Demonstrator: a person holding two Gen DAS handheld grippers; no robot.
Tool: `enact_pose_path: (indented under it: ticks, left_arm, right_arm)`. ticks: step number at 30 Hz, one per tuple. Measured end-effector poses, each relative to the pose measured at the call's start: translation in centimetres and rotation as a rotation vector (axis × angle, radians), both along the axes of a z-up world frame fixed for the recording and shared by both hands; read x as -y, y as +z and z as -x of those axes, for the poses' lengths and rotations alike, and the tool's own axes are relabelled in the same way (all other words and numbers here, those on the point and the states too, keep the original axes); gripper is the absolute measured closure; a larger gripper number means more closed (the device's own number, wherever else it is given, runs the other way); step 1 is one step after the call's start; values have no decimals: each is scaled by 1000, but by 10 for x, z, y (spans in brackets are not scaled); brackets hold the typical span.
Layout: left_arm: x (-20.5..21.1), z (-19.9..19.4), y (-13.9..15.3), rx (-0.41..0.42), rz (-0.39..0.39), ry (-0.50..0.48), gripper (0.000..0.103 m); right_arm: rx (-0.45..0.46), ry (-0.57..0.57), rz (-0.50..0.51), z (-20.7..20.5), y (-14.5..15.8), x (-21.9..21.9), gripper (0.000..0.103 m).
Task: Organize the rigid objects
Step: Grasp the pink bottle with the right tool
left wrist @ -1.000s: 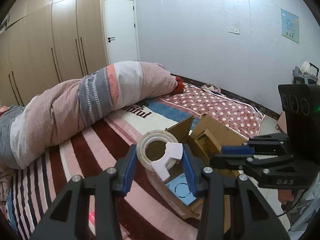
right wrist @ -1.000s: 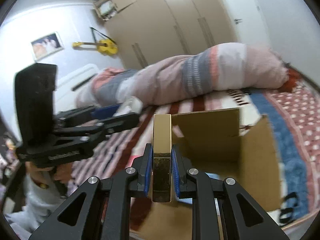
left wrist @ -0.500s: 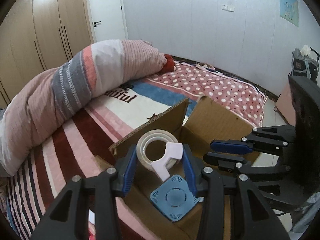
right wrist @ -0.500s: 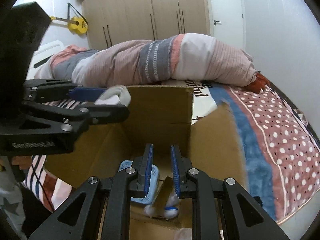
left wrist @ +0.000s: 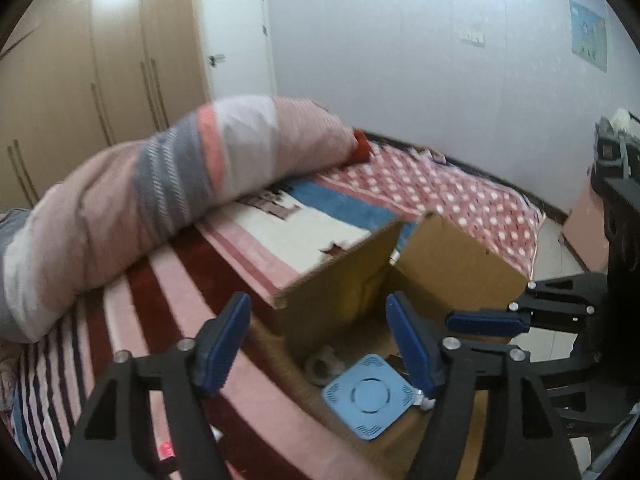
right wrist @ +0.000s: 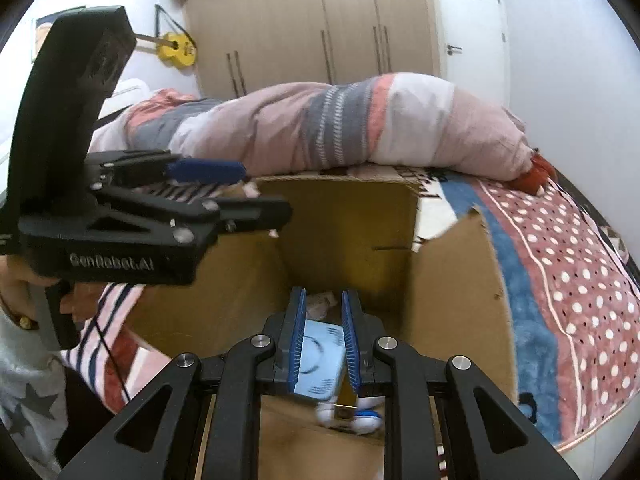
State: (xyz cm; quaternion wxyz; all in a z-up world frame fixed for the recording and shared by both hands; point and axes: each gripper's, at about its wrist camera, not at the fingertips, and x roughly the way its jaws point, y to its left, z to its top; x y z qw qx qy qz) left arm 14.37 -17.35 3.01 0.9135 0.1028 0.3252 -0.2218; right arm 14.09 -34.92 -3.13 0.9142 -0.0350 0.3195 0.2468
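Note:
An open cardboard box (left wrist: 460, 264) (right wrist: 352, 220) stands on the bed. Inside it lie a blue square device (left wrist: 367, 396) (right wrist: 320, 356), a tape roll (left wrist: 322, 366) and a small white and blue object (right wrist: 360, 414). My left gripper (left wrist: 318, 320) is open and empty above the box's near edge; it also shows in the right wrist view (right wrist: 240, 192). My right gripper (right wrist: 323, 308) is open by a narrow gap and empty, held over the box; it also shows in the left wrist view (left wrist: 486, 322).
A rolled striped duvet (left wrist: 160, 184) (right wrist: 320, 128) lies along the far side of the bed. The bedspread (left wrist: 440, 192) is striped and dotted. Wardrobes (right wrist: 320, 20) and a door (left wrist: 236, 40) stand behind. A yellow guitar (right wrist: 176, 50) hangs on the wall.
My left gripper has opened and let go of the tape roll, which now lies in the box. My right gripper earlier dropped its gold bar into the box and stays open.

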Motion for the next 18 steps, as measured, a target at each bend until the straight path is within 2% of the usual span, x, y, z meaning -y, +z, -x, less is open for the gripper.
enact_pose_path:
  ticks: [3,6,10,15,18]
  left_arm:
    - [-35,18,16,33,33,42,27]
    - [-70,37,23,76,9,117,25]
    - [-123,60,13,75,5,214,24]
    - [-172,79,-45,-17,19,288,24]
    - [-188,75,-87,-101,42,329,24]
  right_arm:
    - [32,47,-20,15,14,-18,89]
    - [60,97,-41,29,27,-39,89]
    - [93,196,-43,52,41,-84,89]
    - [80,278,-5,65,33,-139,89]
    - [34,310,39,68,10,-172,88]
